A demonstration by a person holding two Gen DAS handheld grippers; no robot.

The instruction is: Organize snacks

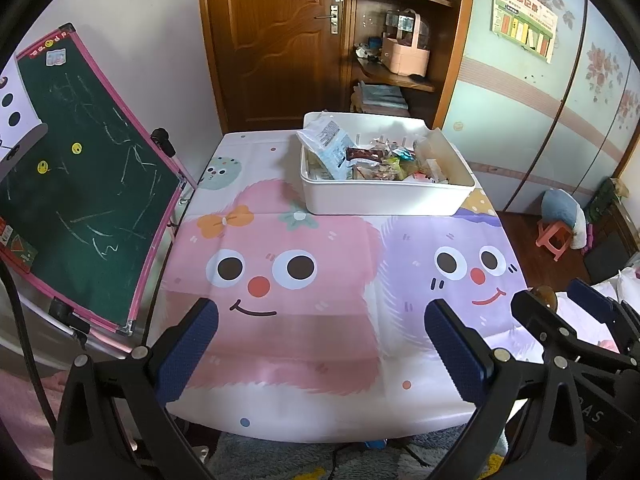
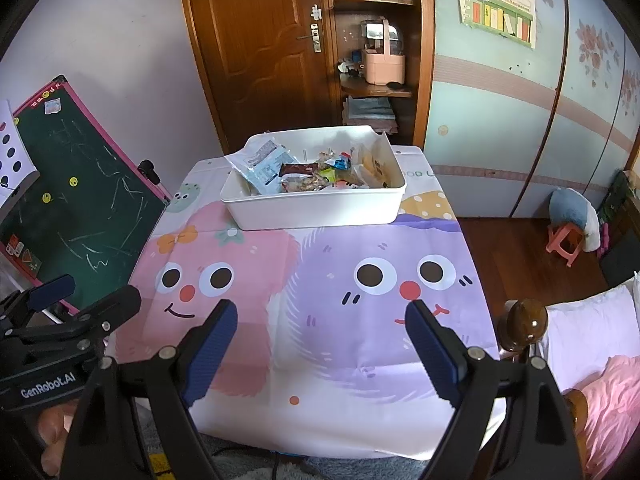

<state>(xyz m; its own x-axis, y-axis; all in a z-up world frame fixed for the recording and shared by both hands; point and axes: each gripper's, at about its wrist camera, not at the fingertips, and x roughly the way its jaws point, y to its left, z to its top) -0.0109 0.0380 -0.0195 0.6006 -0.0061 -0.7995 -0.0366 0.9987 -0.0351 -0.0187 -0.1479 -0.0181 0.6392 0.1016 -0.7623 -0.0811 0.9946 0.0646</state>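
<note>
White bin: plastic storage bin [image 1: 384, 196], upper centre of the left wrist view, standing on the far half of the table; in the right wrist view [image 2: 316, 210] it sits upper centre, slightly left.
Snacks: heaped inside the bin; wrapped packets [image 1: 380, 164] in mixed colours, none seen out on the cloth. A large pale blue-and-white pouch [image 1: 326, 146] leans over the bin's left rim; same pouch at [image 2: 262, 166]. A dark brown bar wrapper [image 1: 364, 154] lies beside it, toward the middle of the bin.
Tablecloth: cartoon-print cloth [image 1: 280, 344] covering the table, pink furry face on the left, purple face on the right; cloth at [image 2: 352, 360] in the other view.
Left gripper: [image 1: 322, 346] bottom centre of its own frame, over the near part of the cloth; blue-padded fingers [image 1: 188, 356] spread wide apart, nothing between them. Seen from the right wrist camera it sits at lower left [image 2: 86, 294], also parted.
Right gripper: [image 2: 322, 354] bottom centre of its frame, fingers [image 2: 210, 354] wide apart, holding nothing; visible at lower right of the left view [image 1: 560, 300].
Both grippers: well apart from the bin.
Chalkboard: green board with pink frame [image 1: 80, 184], left side of frame, tilted, beside the table's left edge.
Background: brown wooden door [image 1: 272, 40] upper centre; corner shelf with a pink basket [image 1: 406, 52]; small pink stool [image 1: 554, 238] on the floor at right.
</note>
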